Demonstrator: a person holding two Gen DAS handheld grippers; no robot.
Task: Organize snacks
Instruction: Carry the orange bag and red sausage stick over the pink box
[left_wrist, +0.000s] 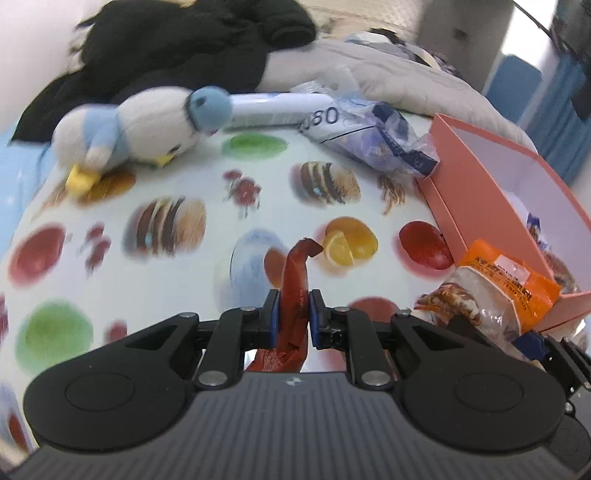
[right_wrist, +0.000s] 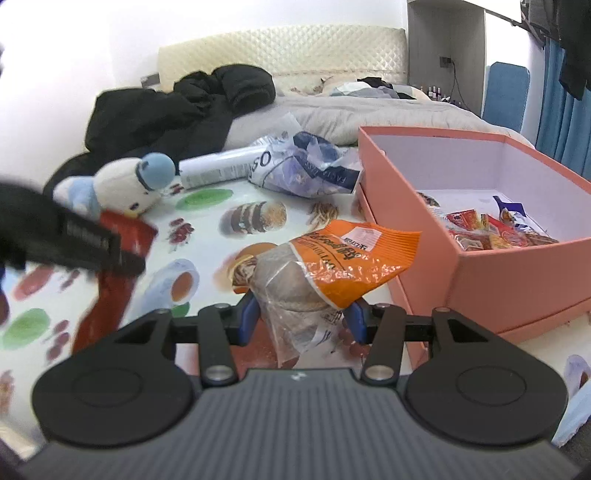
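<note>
My left gripper (left_wrist: 293, 314) is shut on a red snack packet (left_wrist: 295, 275) and holds it above the food-print cloth; the same packet (right_wrist: 110, 266) shows at the left of the right wrist view, under the blurred left gripper. My right gripper (right_wrist: 301, 317) is shut on an orange and clear snack bag (right_wrist: 332, 266), just left of the pink box (right_wrist: 517, 266); that bag (left_wrist: 506, 291) also shows at the right of the left wrist view. The pink box (left_wrist: 476, 192) is open and holds several small snack packets (right_wrist: 491, 232).
A blue and white plush bird (left_wrist: 140, 125) lies at the back left of the cloth. A white tube (right_wrist: 221, 166) and a crumpled clear and blue bag (right_wrist: 306, 166) lie behind. Black clothes (right_wrist: 177, 110) and a grey quilt (right_wrist: 369, 107) cover the bed beyond.
</note>
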